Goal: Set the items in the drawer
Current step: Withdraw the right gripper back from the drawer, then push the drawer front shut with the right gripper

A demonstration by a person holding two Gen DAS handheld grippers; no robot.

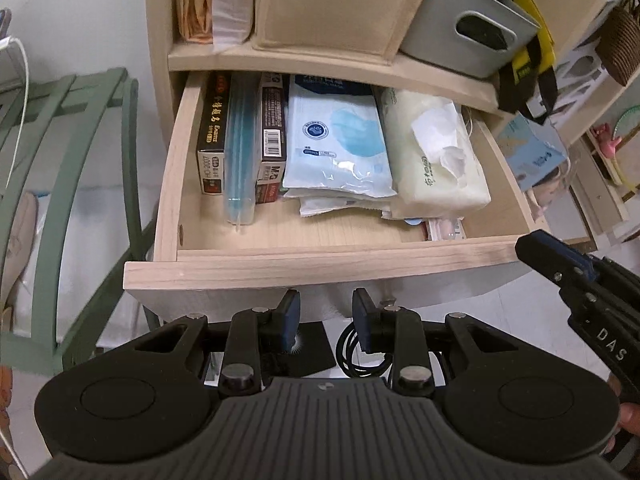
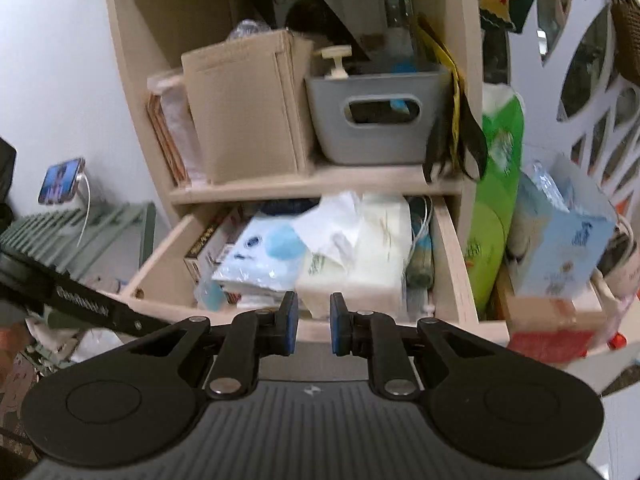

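The wooden drawer point(image 1: 320, 268) stands pulled open; it also shows in the right wrist view point(image 2: 452, 264). Inside lie a black box point(image 1: 212, 128), a blue plastic case point(image 1: 240, 160), a red and white box point(image 1: 274, 136), a face mask pack point(image 1: 336, 140) and a cream tissue pack point(image 1: 432, 152). My left gripper point(image 1: 326, 320) is open and empty, just below the drawer front. My right gripper point(image 2: 313, 326) is open and empty, in front of the drawer's front edge; it also shows in the left wrist view point(image 1: 560, 264), at the drawer's right corner.
On the shelf above the drawer stand a beige fabric box point(image 2: 244, 108) and a grey bin point(image 2: 376, 112). A green rack point(image 1: 72, 200) stands left of the cabinet. A green bag point(image 2: 500, 200) and a light blue box point(image 2: 560, 236) stand at the right.
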